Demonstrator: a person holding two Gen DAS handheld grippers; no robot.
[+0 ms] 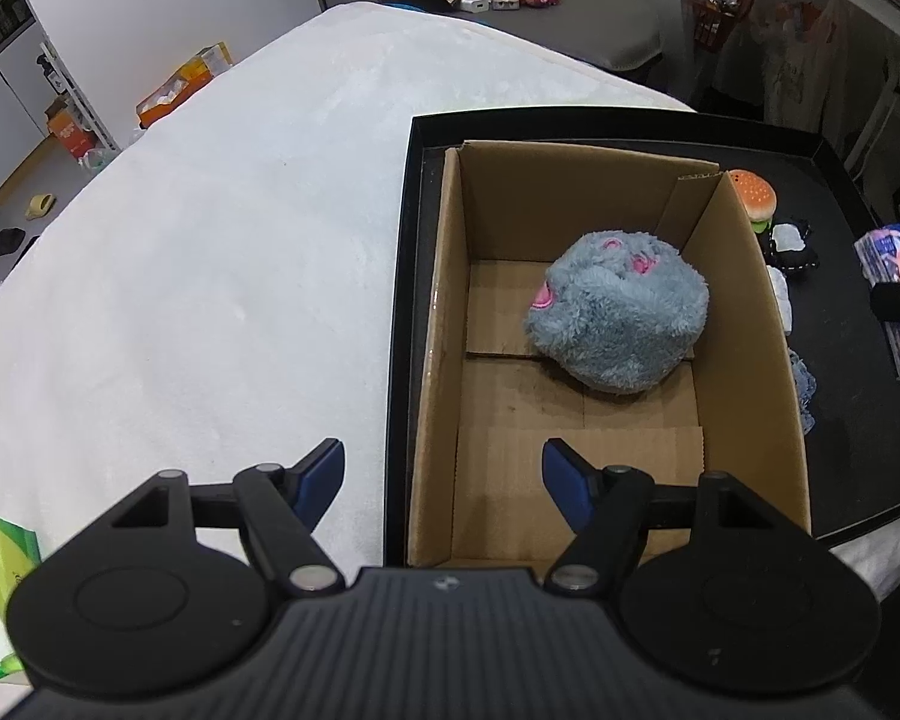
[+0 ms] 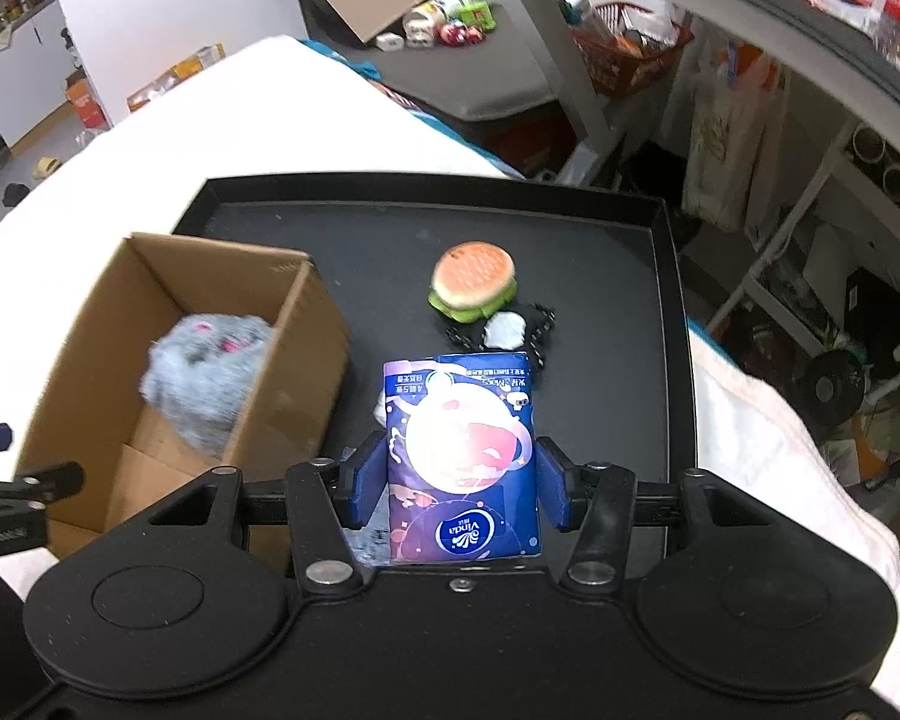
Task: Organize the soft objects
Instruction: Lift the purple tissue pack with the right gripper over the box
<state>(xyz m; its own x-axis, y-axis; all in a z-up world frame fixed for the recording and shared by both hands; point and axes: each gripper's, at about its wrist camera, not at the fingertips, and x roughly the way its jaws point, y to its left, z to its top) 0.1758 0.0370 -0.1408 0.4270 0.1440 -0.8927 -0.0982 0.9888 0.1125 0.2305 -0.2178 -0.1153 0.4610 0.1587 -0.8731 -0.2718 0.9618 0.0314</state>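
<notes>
Right gripper (image 2: pixel 461 483): pinches the tissue pack (image 2: pixel 462 456) by its two long sides; both blue pads press against the wrapper, and the pack stands upright between them, clear of the tray floor as far as the view shows.
Left gripper (image 1: pixel 443 477): jaws spread, nothing between them; it hangs over the near left wall of the cardboard box (image 1: pixel 444 312).
Tissue pack, handling: judged soft and slippery in its film wrapper; a grip on the sides alone may let it slide down or twist.
Cardboard box: stands open-topped in the left part of the black tray (image 2: pixel 669 300); one flap stands upright at the far right corner.
Grey plush toy (image 1: pixel 621 315): already lies inside the box, against the right wall, leaving bare floor at the near end.
Burger toy (image 2: pixel 474 291): on the tray floor beyond the pack, right of the box, not yet stowed.
Black-and-white soft item (image 2: pixel 507 330): just beside the burger toy, touching or nearly touching it; its exact form is unclear.
Tray support: a white padded surface (image 1: pixel 210 252).
Risk 1: the pack may strike the box's right wall during transfer, shifting the light box.
Risk 2: a release over the plush toy may leave the pack tilted or perched.
Risk 3: the two grippers may collide above the box opening.
Step judged in hand: carrying the pack toward the box.
</notes>
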